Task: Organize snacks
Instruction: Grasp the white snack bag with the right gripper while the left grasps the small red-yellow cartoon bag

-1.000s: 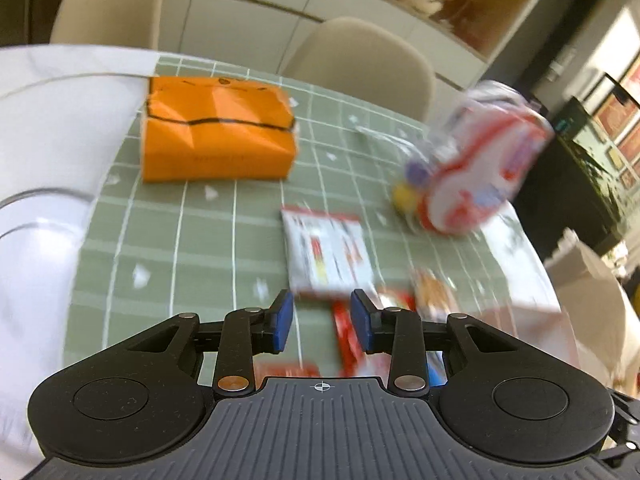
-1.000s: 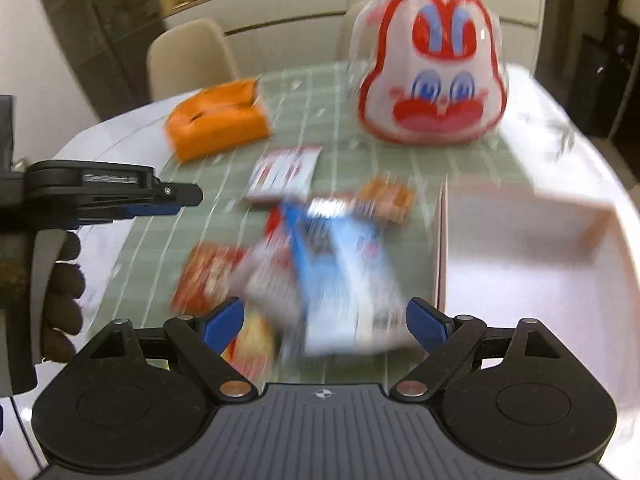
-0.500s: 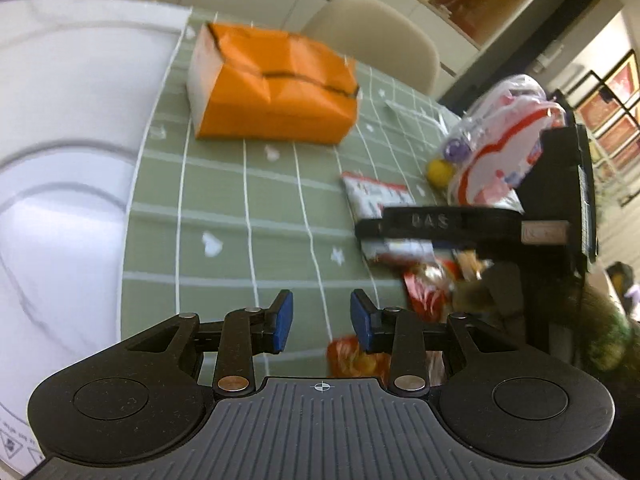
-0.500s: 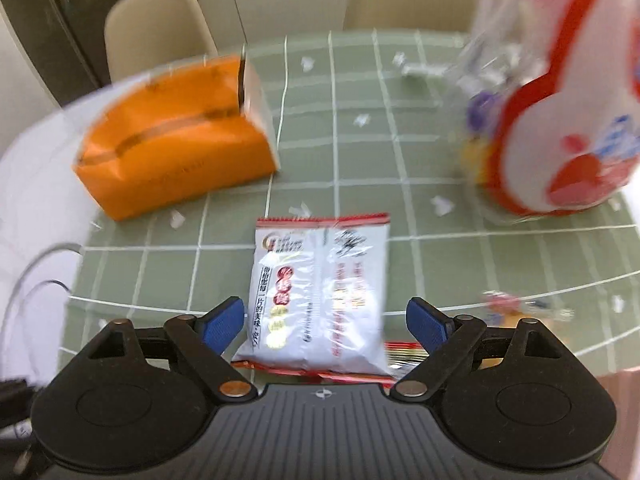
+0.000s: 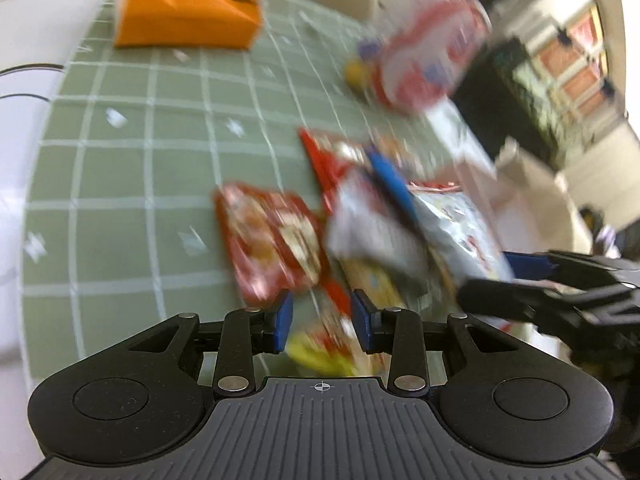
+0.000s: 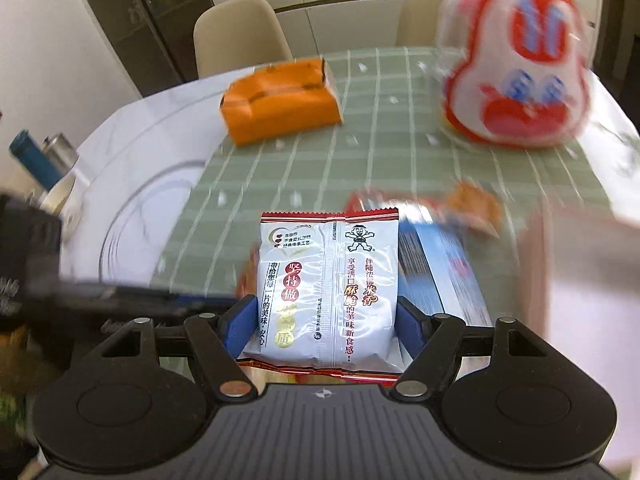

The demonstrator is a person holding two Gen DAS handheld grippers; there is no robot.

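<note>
R gripper (image 6: 326,322) pinching a white snack pack (image 6: 326,292); L gripper (image 5: 322,320) part spread, holding nothing.

Near to far, as I see it: my R jaws have just been closing and the blue pads now sit against both long edges of the pack, which looks lifted above the pile. Under and right of it a blue pack (image 6: 440,264), then a pink box (image 6: 580,280) at the right edge. L jaws opened a touch, gap over a blurred yellow/red pack (image 5: 332,344), not touching as far as I can tell; a red pack (image 5: 272,244) lies just ahead on the green mat (image 5: 140,168). Further back: orange tissue box (image 6: 280,102) on the left, rabbit-face bag (image 6: 516,68) on the right, both upright on the mat, well apart. Chairs (image 6: 240,36) behind the table.
</note>
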